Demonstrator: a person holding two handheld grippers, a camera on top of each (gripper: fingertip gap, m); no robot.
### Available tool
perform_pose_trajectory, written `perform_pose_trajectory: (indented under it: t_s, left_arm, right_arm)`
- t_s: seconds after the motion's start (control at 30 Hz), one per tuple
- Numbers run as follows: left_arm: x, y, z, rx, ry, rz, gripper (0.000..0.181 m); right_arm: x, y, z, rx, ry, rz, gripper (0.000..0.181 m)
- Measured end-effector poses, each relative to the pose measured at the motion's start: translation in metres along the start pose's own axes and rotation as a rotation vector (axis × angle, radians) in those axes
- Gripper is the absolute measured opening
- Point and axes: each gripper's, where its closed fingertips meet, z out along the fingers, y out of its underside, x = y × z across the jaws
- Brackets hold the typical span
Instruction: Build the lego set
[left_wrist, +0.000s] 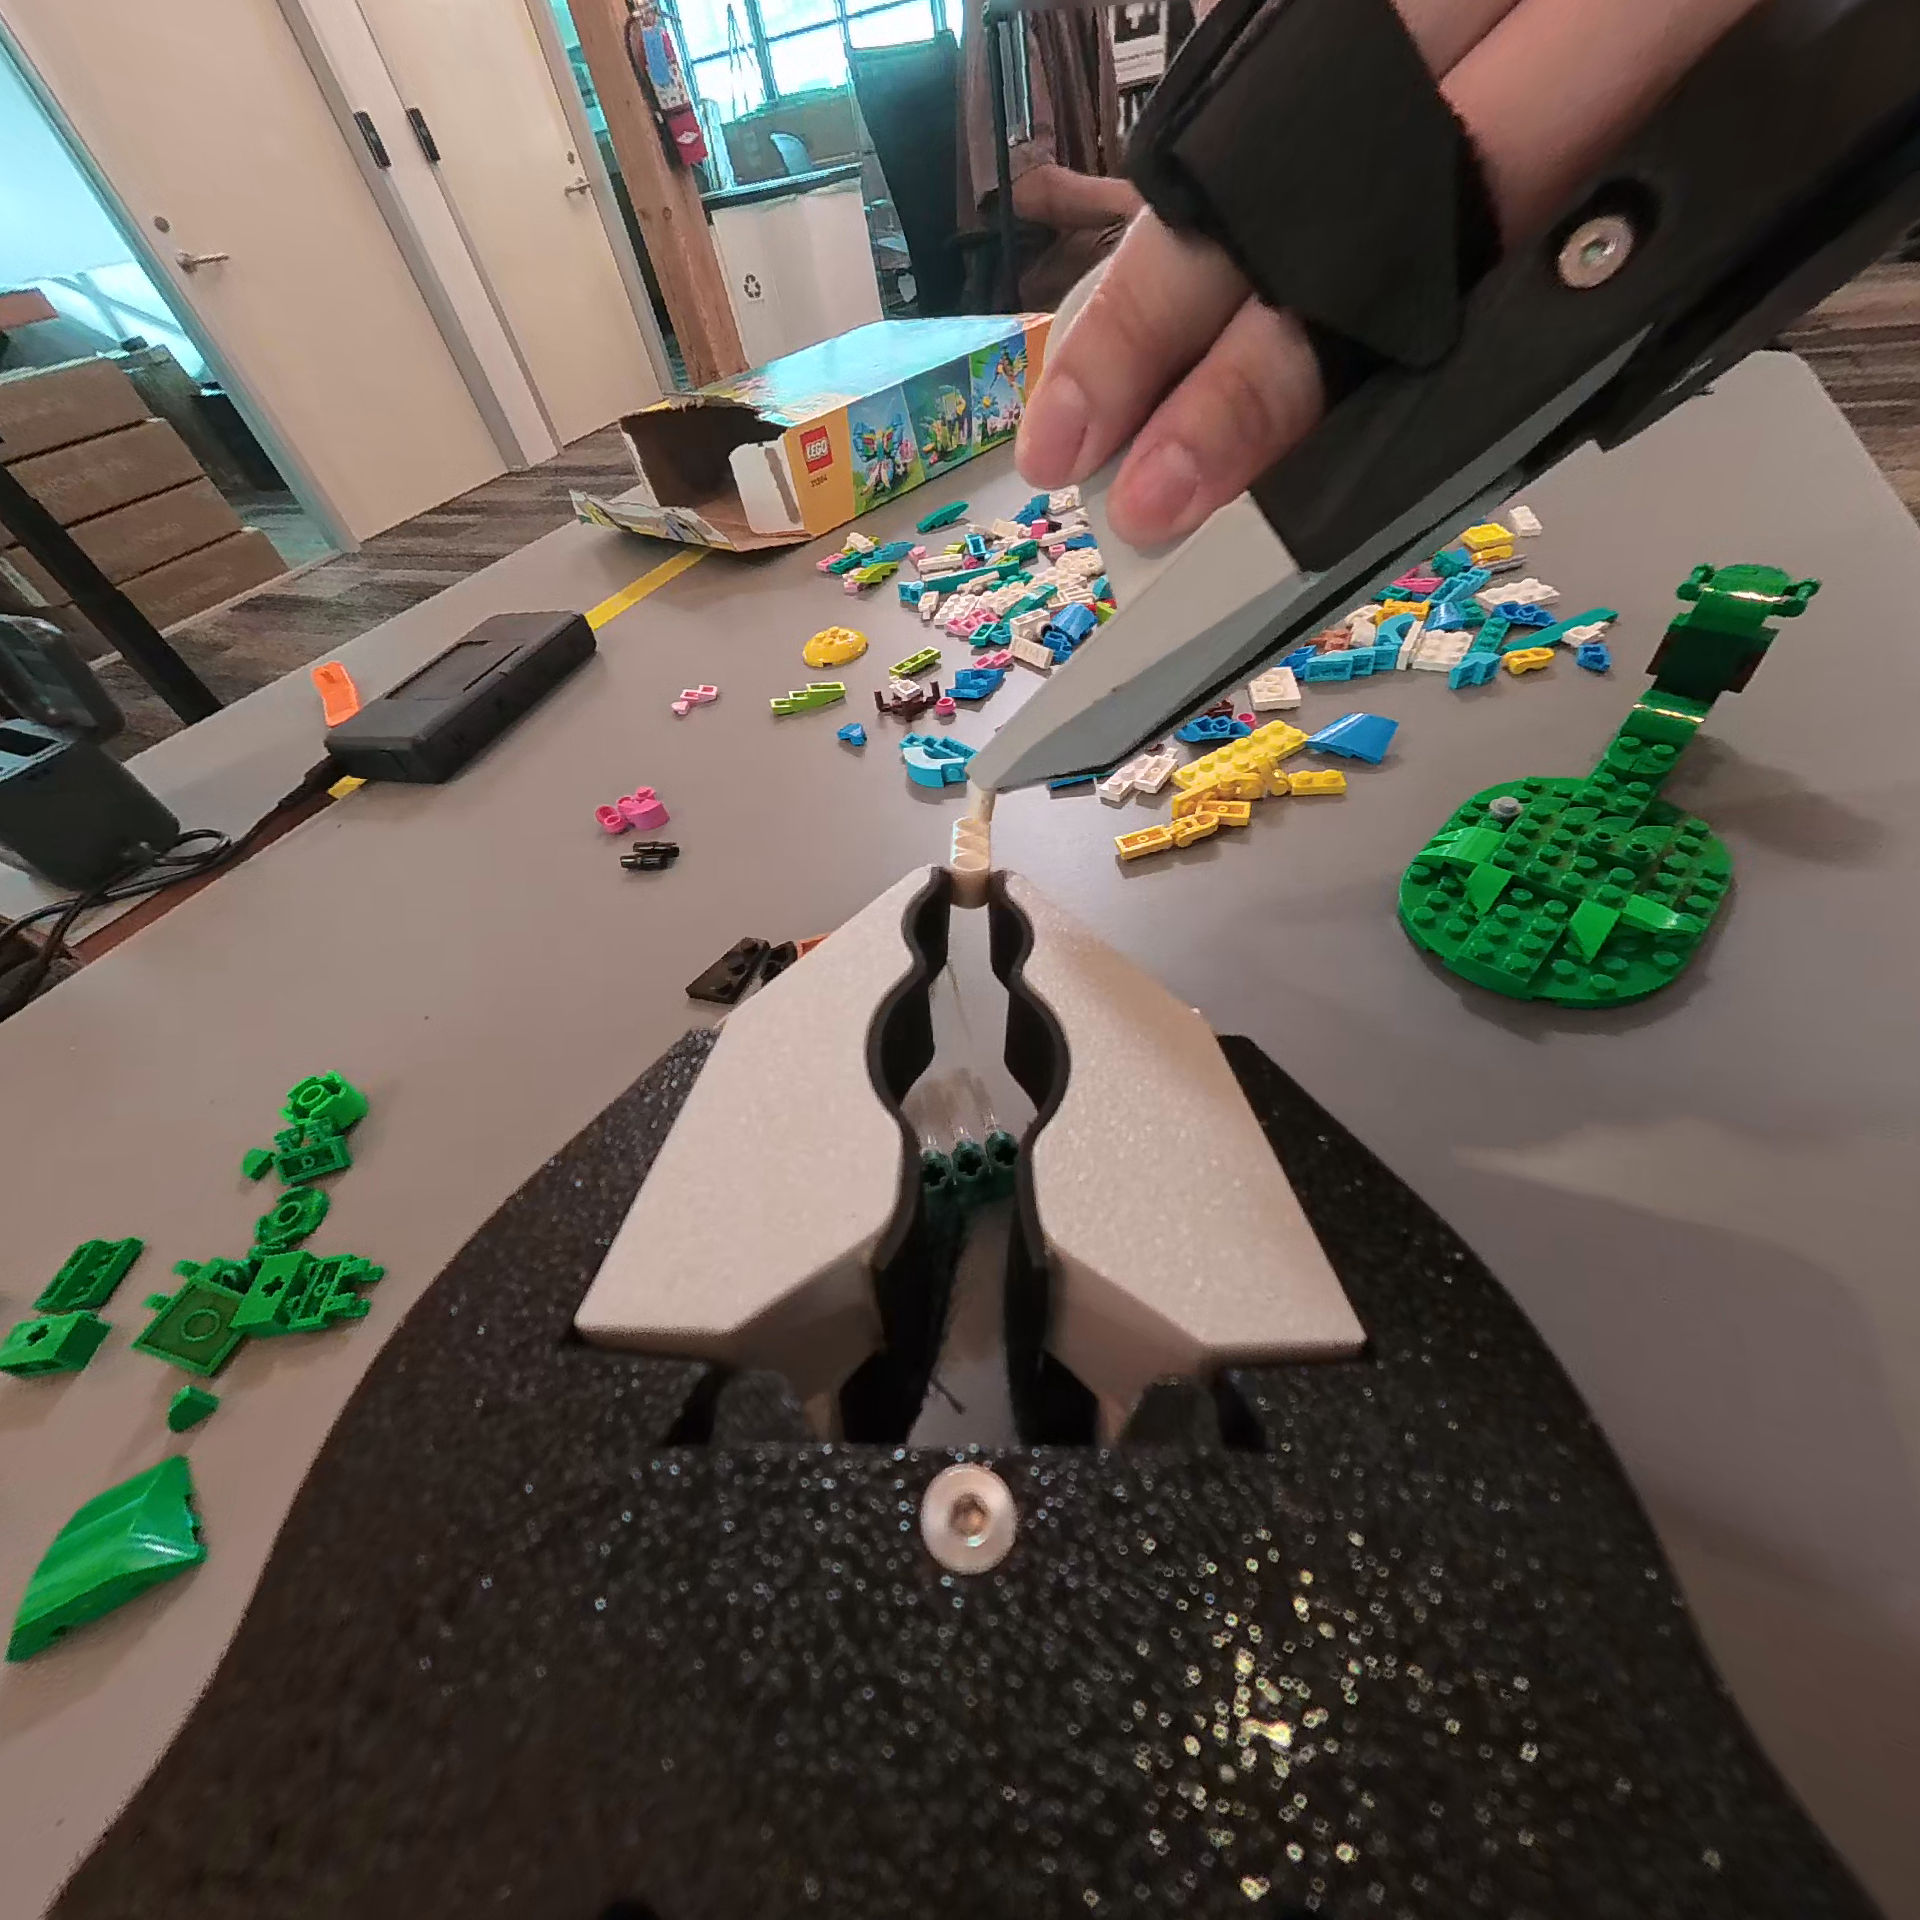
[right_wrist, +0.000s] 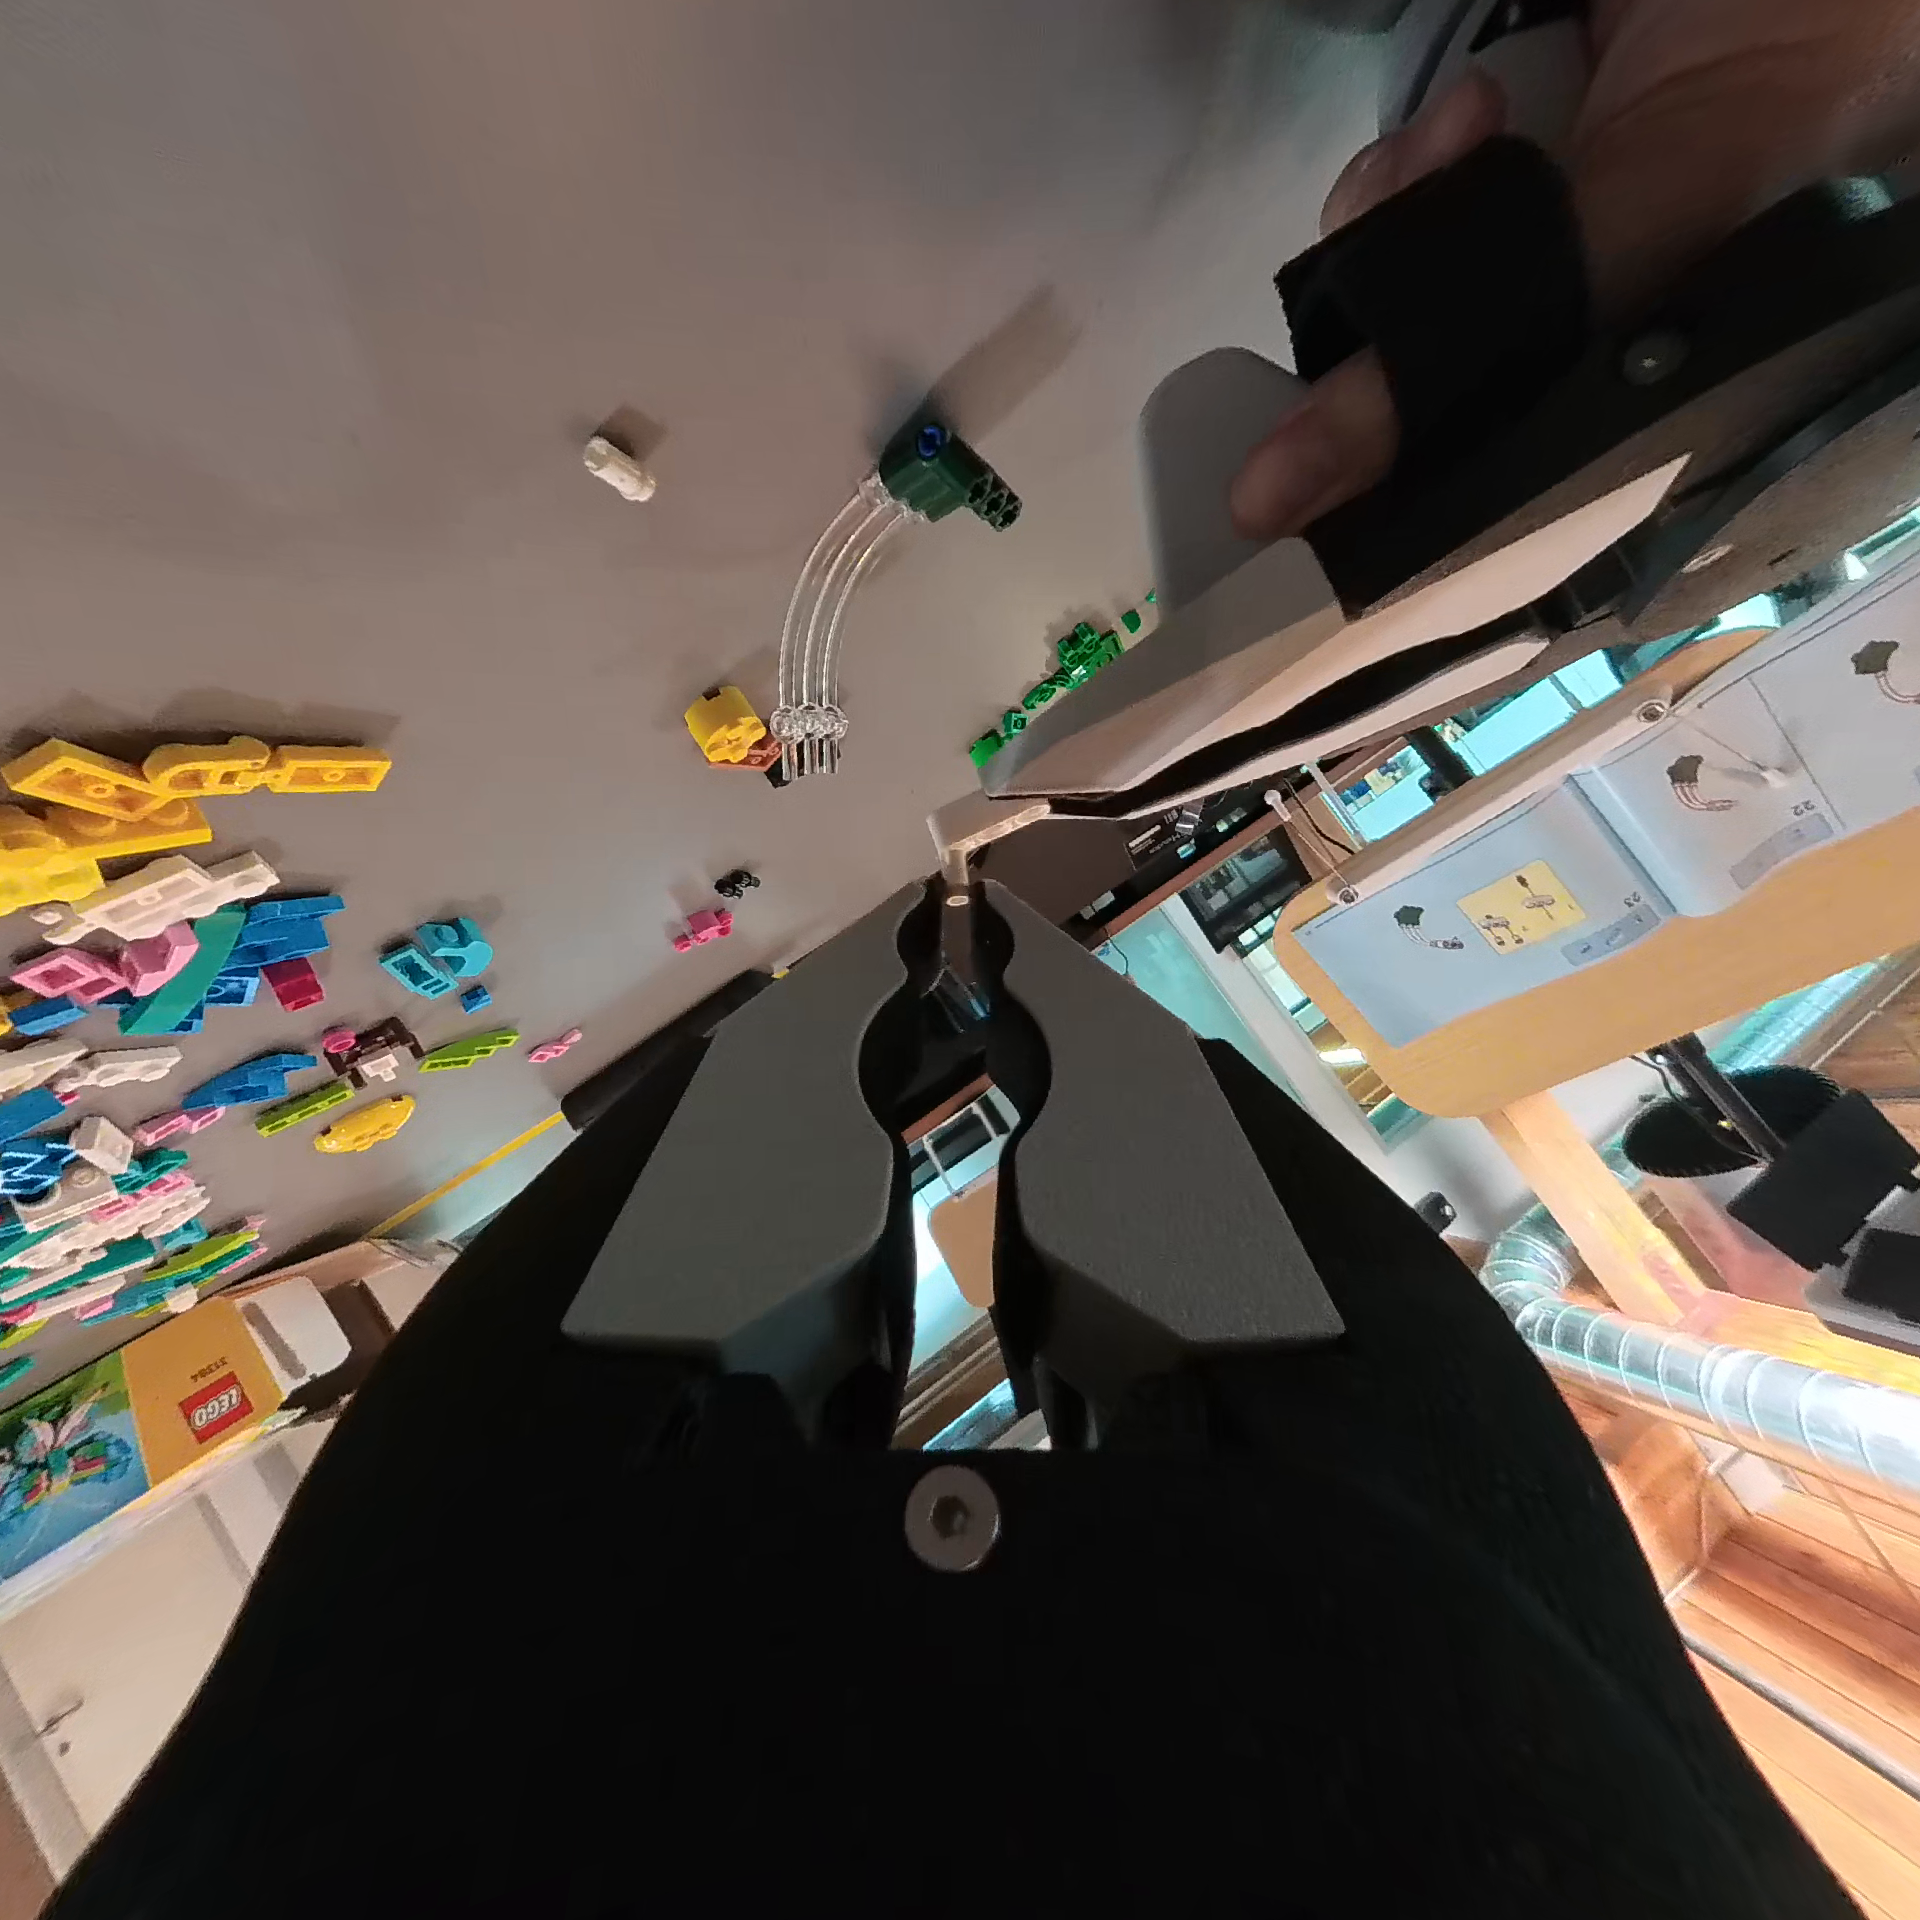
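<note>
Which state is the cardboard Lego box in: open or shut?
Open: the Lego box lies on the table, its torn end flaps spread, showing its hollow inside.

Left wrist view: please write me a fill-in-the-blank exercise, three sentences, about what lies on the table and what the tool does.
1. The left tool is ___ on a small cream piece.
2. The round base of the built model is ___ in colour.
3. The cardboard box lies on the grey table with its near end torn ___.
Missing words: shut; green; open.
</note>
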Motion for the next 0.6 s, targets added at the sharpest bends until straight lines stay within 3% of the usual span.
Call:
perform_pose_trajectory:
  t_s: [0.6]
  left_arm:
    - [0.0005,0.0010,0.0003,-0.006,0.002,0.008,0.005]
  right_arm:
    - [-0.0001,-0.0018,0.0028,0.007,-0.010,-0.044,0.003]
